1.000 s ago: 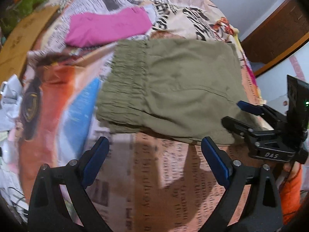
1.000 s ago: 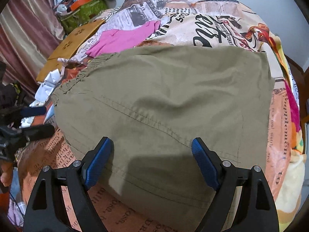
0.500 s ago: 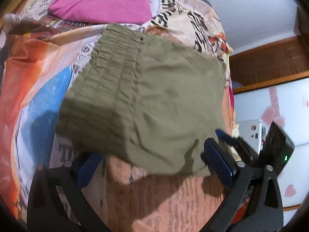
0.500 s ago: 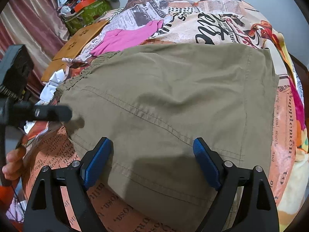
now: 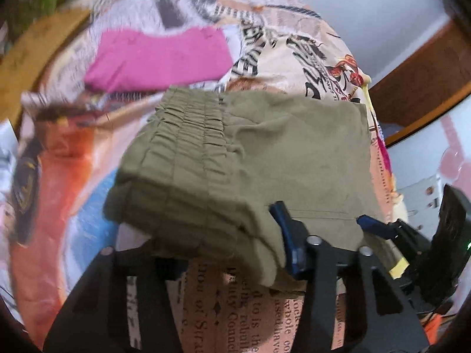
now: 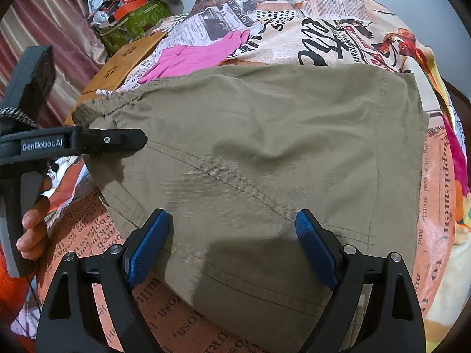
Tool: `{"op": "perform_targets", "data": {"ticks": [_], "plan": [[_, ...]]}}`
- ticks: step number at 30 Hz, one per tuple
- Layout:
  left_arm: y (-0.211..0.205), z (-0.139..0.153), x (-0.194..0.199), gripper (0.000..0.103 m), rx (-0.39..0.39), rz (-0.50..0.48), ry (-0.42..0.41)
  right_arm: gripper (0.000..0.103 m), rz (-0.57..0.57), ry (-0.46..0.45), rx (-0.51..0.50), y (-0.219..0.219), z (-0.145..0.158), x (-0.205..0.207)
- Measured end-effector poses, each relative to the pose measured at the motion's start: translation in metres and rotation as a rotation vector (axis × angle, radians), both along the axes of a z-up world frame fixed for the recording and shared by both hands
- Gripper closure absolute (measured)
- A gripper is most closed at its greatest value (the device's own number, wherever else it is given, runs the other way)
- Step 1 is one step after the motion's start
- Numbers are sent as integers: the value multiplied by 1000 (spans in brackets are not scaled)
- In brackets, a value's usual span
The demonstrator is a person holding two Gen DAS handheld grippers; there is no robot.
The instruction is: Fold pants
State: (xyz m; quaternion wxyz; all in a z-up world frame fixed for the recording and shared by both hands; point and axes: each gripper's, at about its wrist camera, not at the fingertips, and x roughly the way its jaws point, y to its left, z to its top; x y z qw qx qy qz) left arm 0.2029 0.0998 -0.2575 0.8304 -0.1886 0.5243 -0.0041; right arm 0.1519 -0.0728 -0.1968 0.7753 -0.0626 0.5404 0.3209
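Observation:
Olive pants lie folded on the patterned bedspread, their gathered waistband to the left. My left gripper is at the thick near-left edge of the stack and its jaws are closing on it. The cloth fills the gap and bunches against the right blue pad; the left finger is hidden under the fabric. In the right wrist view the left gripper sits by the waistband corner, held by a hand. My right gripper hovers open over the near edge of the pants, holding nothing.
A folded pink garment lies beyond the pants on the bedspread. A wooden board and a green bag of clutter sit at the far left. A wooden door frame stands to the right.
My left gripper moved up to the pants' near-left edge and its jaws narrowed around the cloth, which now bunches between them. The right gripper stayed put and open.

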Motion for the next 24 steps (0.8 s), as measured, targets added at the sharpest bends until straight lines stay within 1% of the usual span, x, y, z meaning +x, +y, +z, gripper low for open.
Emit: {"op": "perform_targets", "data": {"ticks": [1,2,3,5,8,9,10,14,17,20,24], "plan": [[-2,3,0,64,31,-1,-13,16,-1,-1,0,0,0,0],[-5,7,-3,65,69,-5,-33,16,-2,-2,-1,0,1,0],[-6,9,-5,67,88,-8,-45,16,-4,-3,-2,-1,1,0],[-9,14,-11,68,131,-11,-66,16,-7,-2,1,-1,3,-1],[-9,22,-25,68,219,-16,-91,17,-2,-6,1,-2,6,-4],[-6,24,-29,68,235,-12,-95,17,-1,-8,1,-2,8,-5],[-3,25,-31,68,249,-5,-99,17,-1,-10,1,-2,9,-7],[14,39,-47,69,362,50,-121,17,-6,-15,15,-7,12,-13],[24,49,-54,69,413,79,-139,17,-24,-21,19,-13,15,-16],[24,61,-56,70,461,92,-169,17,-50,-19,26,-24,16,-18],[15,78,-56,72,491,80,-218,17,-94,-27,17,-42,18,-20]]}}
